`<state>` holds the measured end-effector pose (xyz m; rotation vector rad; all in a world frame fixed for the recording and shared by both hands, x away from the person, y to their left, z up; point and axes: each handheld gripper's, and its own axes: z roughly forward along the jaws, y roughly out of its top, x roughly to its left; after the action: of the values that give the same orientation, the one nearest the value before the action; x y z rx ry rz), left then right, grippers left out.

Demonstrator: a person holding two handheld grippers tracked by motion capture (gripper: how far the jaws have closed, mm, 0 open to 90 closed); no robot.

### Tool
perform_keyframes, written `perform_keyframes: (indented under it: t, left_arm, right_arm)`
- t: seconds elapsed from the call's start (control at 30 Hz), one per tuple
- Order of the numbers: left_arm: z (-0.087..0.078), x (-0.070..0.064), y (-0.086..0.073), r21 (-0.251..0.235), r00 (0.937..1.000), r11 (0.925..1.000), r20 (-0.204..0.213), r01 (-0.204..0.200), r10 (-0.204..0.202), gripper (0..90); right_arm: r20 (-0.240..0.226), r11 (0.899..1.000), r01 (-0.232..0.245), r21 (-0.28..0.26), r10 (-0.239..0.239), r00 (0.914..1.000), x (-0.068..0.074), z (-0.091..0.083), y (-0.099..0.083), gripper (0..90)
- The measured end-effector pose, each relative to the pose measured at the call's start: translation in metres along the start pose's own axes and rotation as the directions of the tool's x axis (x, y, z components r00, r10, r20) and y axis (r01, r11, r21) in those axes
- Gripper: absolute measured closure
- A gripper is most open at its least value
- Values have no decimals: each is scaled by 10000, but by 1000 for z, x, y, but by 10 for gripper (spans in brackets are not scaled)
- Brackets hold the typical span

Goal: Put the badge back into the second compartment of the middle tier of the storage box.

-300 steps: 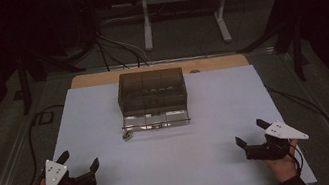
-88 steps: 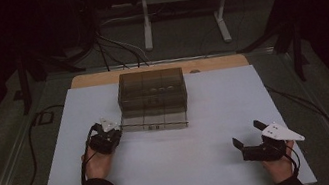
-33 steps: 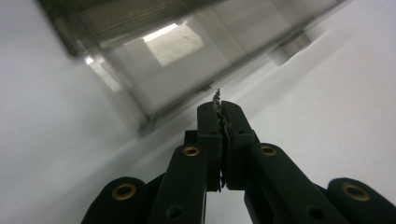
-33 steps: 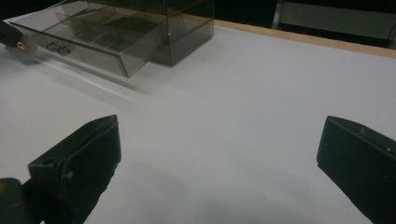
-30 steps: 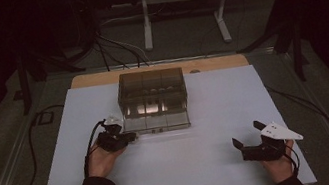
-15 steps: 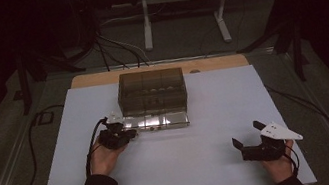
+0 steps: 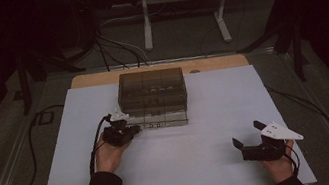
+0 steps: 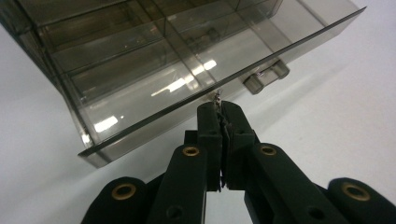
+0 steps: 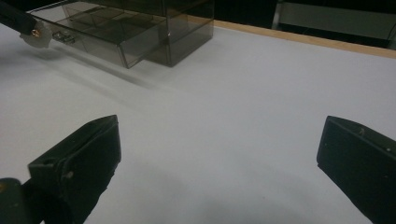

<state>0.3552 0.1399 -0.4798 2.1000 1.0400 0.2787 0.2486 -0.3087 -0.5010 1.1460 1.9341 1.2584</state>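
since ten seconds ago your left gripper [image 7: 131, 130] has left the near left of the mat [image 7: 76, 153] and gone up to the drawer box [image 7: 153, 90]; in the last half second it has barely shifted. your right gripper [image 7: 246, 133] has kept to its place at the near right.

high view: the box stands at the far middle of the mat, its bottom drawer [image 7: 162, 118] pulled out toward you. your left gripper sits at the drawer's left front corner, your hand [image 7: 107, 154] behind it. your right gripper rests well apart from the box, jaws spread.

left gripper view: your left gripper [image 8: 221, 108] has its jaws pressed together on a tiny metal piece [image 8: 217, 97] that sticks up from the tips. the tips are just at the drawer's [image 8: 187, 74] front wall, near the handle [image 8: 264, 77]; whether they touch it you cannot tell. the drawer's compartments run away behind the wall.

right gripper view: your right gripper [image 9: 219, 140] has its jaws wide apart over bare mat [image 9: 243, 116], holding nothing. the box [image 9: 187, 28] and open drawer [image 9: 102, 32] stand far off at upper left, with the left gripper's [image 9: 32, 31] tip at the drawer's front.
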Motion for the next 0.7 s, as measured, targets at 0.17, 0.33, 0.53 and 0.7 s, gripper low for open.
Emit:
perform_keyframes:
  t: [0.17, 0.33, 0.53, 0.7]
  left_arm:
    - [-4, -4, 5, -190, 9999, 9998, 98, -95, 97, 891]
    - [-8, -6, 9, -375, 9998, 9992, 164, -134, 140, 891]
    - [-8, -7, 13, -457, 9997, 9988, 154, -161, 168, 891]
    - [-8, -7, 16, -519, 9997, 9984, 114, -210, 216, 891]
  right_arm:
    - [0, 10000, -7, -3, 7, 10000, 0, 0, 0, 0]
    - [-5, 10000, -2, -1, 2, 10000, 0, 0, 0, 0]
    - [-3, 10000, -1, -3, 1, 10000, 0, 0, 0, 0]
    - [-6, 10000, -2, -2, 2, 10000, 0, 0, 0, 0]
